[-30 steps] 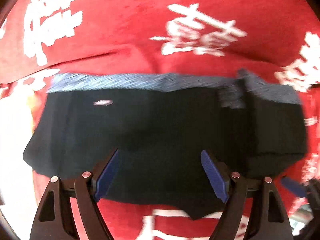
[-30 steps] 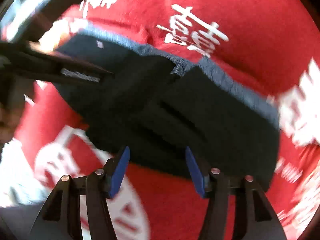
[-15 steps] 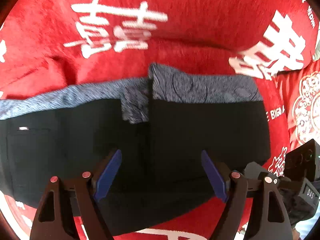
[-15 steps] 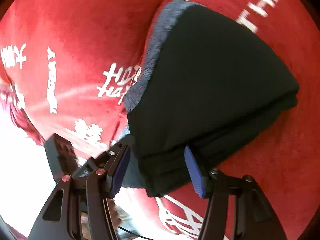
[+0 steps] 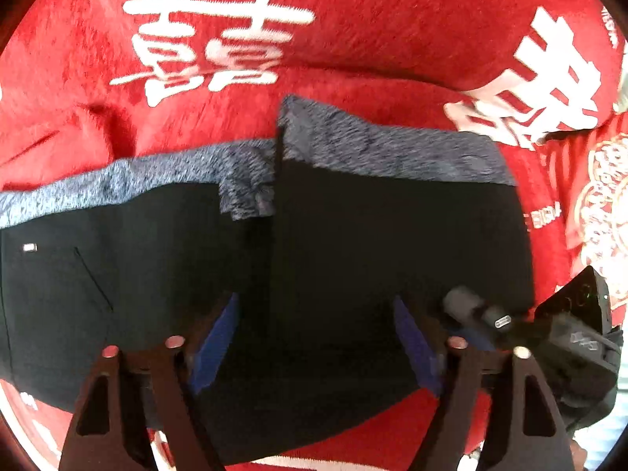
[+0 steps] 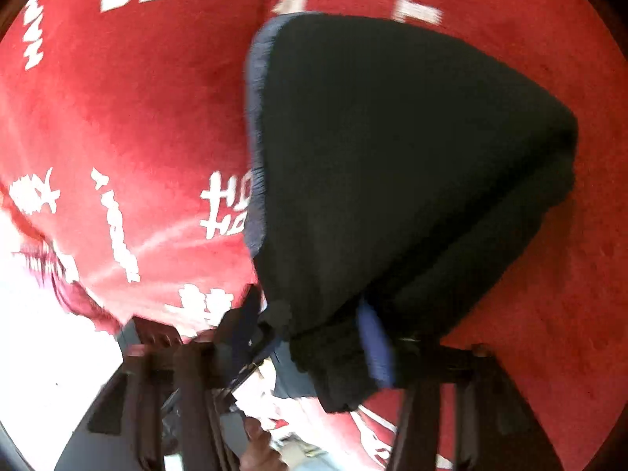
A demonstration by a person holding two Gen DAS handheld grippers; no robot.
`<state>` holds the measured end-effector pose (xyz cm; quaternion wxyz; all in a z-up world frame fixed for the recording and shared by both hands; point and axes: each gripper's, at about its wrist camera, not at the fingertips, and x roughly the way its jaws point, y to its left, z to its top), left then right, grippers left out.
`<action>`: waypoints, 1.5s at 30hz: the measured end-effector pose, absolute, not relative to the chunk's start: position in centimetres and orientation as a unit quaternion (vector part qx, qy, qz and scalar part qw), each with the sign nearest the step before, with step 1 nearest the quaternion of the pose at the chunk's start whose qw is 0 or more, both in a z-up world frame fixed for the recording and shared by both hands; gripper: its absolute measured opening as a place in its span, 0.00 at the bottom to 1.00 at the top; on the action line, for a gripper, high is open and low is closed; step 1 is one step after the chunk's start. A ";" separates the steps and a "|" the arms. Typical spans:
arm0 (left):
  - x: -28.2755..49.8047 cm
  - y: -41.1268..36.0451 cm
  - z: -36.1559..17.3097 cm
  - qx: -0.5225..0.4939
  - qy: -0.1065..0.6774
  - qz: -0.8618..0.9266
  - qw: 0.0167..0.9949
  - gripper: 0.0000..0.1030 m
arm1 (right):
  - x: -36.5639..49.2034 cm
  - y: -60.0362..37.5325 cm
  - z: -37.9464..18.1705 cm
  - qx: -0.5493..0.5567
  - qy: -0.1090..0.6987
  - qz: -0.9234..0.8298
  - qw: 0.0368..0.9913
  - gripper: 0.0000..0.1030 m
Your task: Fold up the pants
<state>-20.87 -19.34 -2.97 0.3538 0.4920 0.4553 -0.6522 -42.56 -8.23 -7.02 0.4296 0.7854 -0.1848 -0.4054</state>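
Note:
Black pants (image 5: 353,259) with a grey-blue waistband lie folded on a red blanket (image 5: 353,19); one folded part overlaps the other near the middle. My left gripper (image 5: 318,349) hovers low over the near edge of the pants, jaws wide apart and empty. In the right wrist view the pants (image 6: 392,157) form a thick folded stack. My right gripper (image 6: 314,337) straddles the stack's near corner, with the blue pad of one finger (image 6: 375,345) against the cloth and the other finger blurred. The right gripper's body (image 5: 565,337) shows at the pants' right edge.
The red blanket (image 6: 117,117) bears large white characters and wrinkles behind the pants. A bright white area (image 6: 47,333) lies past its lower-left edge in the right wrist view.
My left gripper has dropped closer to the pants. My right gripper has pushed onto the stack's near corner and its jaws have narrowed around the cloth.

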 end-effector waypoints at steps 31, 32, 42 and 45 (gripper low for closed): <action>-23.7 -20.9 1.1 0.478 0.380 -0.695 0.380 0.74 | -52.9 -16.9 0.7 0.670 0.092 -0.504 0.537 0.54; -24.5 -21.1 0.6 0.480 0.378 -0.695 0.379 0.74 | -52.9 -17.9 -0.2 0.677 0.097 -0.489 0.541 0.53; -22.7 -19.2 -4.2 0.514 0.376 -0.656 0.405 0.80 | -47.6 -21.5 -1.0 0.631 0.259 -0.459 0.569 0.42; -22.9 -18.9 -4.3 0.532 0.365 -0.642 0.414 0.89 | -46.2 -21.8 -1.2 0.597 0.309 -0.476 0.567 0.45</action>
